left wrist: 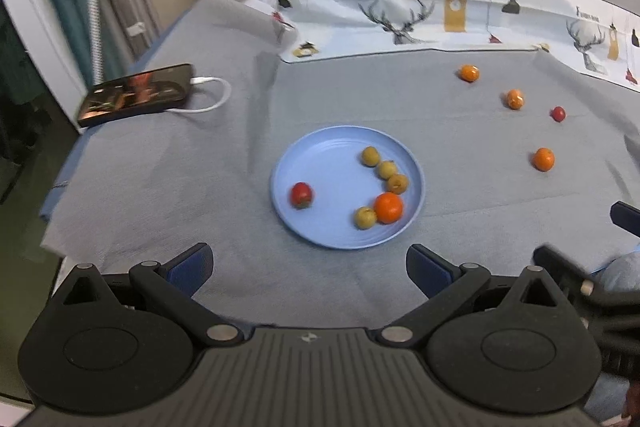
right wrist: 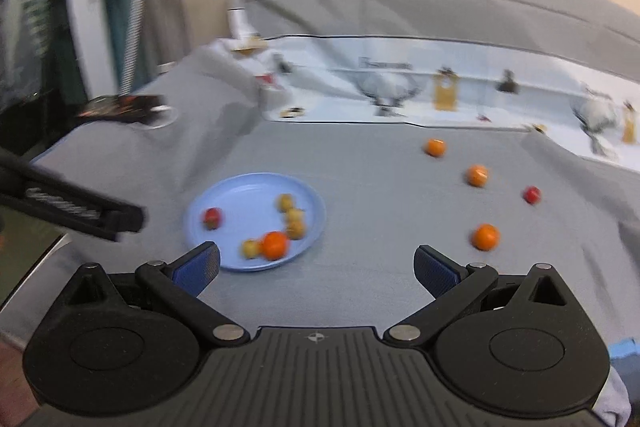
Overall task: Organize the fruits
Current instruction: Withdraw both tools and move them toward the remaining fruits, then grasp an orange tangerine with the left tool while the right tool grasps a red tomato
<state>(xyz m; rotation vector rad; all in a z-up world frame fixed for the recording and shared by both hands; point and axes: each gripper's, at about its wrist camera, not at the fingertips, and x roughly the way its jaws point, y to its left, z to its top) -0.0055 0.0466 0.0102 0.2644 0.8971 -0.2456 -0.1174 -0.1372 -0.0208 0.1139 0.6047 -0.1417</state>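
Observation:
A blue plate (left wrist: 320,163) (right wrist: 240,193) lies on the grey bedspread. It holds a red fruit (left wrist: 301,194), an orange (left wrist: 388,207) and several yellow-green fruits (left wrist: 371,155). Three oranges (left wrist: 543,159) (left wrist: 514,99) (left wrist: 469,73) and a small red fruit (left wrist: 558,113) lie loose on the cloth to the right. My left gripper (left wrist: 308,263) hovers open just in front of the plate, holding nothing. My right gripper (right wrist: 316,265) is open and empty too, between the plate and the nearest loose orange (right wrist: 485,237). The right wrist view is blurred.
A phone (left wrist: 138,94) on a white charging cable lies at the bed's left edge. A folded deer-print sheet (left wrist: 400,19) runs along the back. The left gripper's body (right wrist: 72,207) juts in from the left of the right wrist view. The bed drops off to the left.

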